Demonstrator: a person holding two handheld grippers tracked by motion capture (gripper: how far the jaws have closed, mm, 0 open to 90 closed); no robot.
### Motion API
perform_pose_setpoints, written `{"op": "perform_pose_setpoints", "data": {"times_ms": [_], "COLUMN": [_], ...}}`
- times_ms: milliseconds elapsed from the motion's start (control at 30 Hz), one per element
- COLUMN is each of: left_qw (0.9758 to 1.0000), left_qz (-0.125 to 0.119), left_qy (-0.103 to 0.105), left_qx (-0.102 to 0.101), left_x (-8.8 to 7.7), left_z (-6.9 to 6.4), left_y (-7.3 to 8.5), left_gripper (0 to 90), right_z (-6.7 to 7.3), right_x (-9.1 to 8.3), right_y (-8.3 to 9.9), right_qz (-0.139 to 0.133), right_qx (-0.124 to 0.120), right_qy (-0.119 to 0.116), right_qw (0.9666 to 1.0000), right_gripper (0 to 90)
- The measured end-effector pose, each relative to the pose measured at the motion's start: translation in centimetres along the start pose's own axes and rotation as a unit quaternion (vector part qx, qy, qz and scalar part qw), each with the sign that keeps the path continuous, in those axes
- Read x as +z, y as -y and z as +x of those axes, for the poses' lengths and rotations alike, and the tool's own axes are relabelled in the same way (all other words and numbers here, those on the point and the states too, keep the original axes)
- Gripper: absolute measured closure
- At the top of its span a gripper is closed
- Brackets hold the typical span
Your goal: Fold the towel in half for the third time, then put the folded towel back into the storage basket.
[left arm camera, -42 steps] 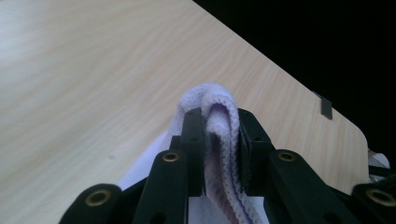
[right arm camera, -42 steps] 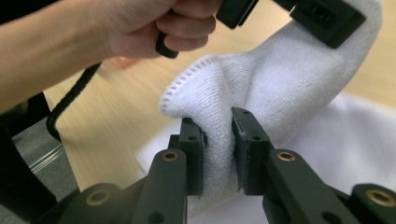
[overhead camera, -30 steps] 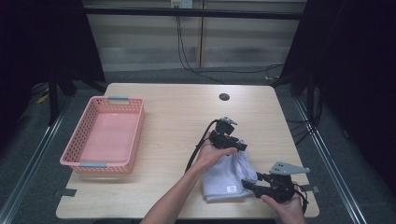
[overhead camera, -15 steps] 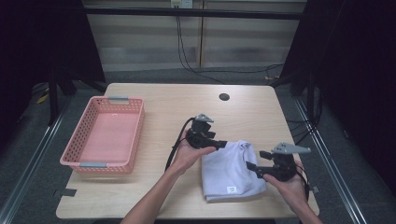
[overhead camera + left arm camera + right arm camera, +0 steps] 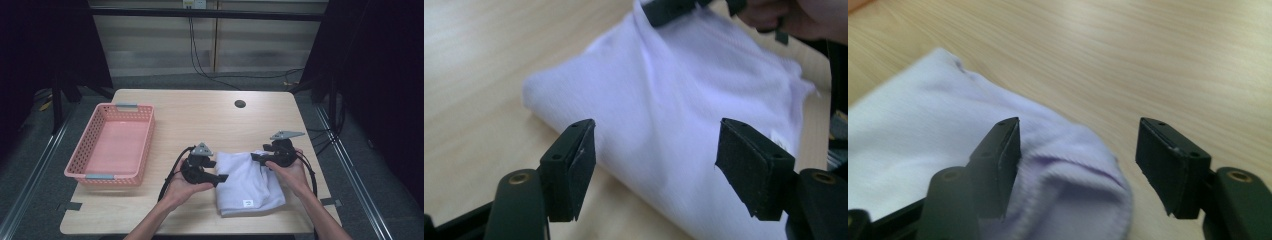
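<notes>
Both pairs of jaws were held apart, nothing clamped. The left gripper (image 5: 223, 177) was aimed at the near left edge of the folded white garment (image 5: 246, 182), the right gripper (image 5: 256, 157) at its far corner, on the table (image 5: 200, 115) beside a pink basket (image 5: 112, 145). A regrasp seemed in hand; closing on fabric edges would be required.

No text, brand or number can be read anywhere. The folded white garment (image 5: 247, 182) carries a small white tag (image 5: 247, 203) near its front edge, perhaps printed, but its marking is too small to read.
</notes>
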State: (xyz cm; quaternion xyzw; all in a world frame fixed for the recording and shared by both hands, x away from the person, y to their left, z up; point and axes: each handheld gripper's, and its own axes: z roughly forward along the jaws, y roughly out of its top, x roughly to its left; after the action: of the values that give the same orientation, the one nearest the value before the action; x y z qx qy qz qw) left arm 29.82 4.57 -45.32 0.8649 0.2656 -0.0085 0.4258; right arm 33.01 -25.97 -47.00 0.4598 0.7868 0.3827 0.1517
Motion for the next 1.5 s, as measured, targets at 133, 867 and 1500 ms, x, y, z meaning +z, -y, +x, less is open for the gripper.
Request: {"op": "perform_pose_setpoints", "data": {"times_ms": [133,867,1500], "left_qw": [0.9999,0.9964,0.9944], "left_qz": [0.013,0.074,0.072], "left_qy": [0.0,0.028,0.005], "left_qx": [0.001,0.03,0.076], "left_x": [-1.0,2.8,2.6], "left_z": [-1.1,-4.9,-5.2], "left_y": [2.1,4.7,4.8], "left_gripper": [29.4,17.4,68.5], "right_z": [-1.2,-1.0,-0.1], "right_x": [-0.4,2.5,2.9], "right_y": [1.1,1.2,1.3], "right_qz": [0.001,0.047,0.071], "right_qx": [0.005,-0.019,-0.03], "right_qy": [0.012,-0.076,-0.122], "right_qw": [0.9999,0.9958,0.9895], "right_gripper": [42.0,20.4,52.5]}}
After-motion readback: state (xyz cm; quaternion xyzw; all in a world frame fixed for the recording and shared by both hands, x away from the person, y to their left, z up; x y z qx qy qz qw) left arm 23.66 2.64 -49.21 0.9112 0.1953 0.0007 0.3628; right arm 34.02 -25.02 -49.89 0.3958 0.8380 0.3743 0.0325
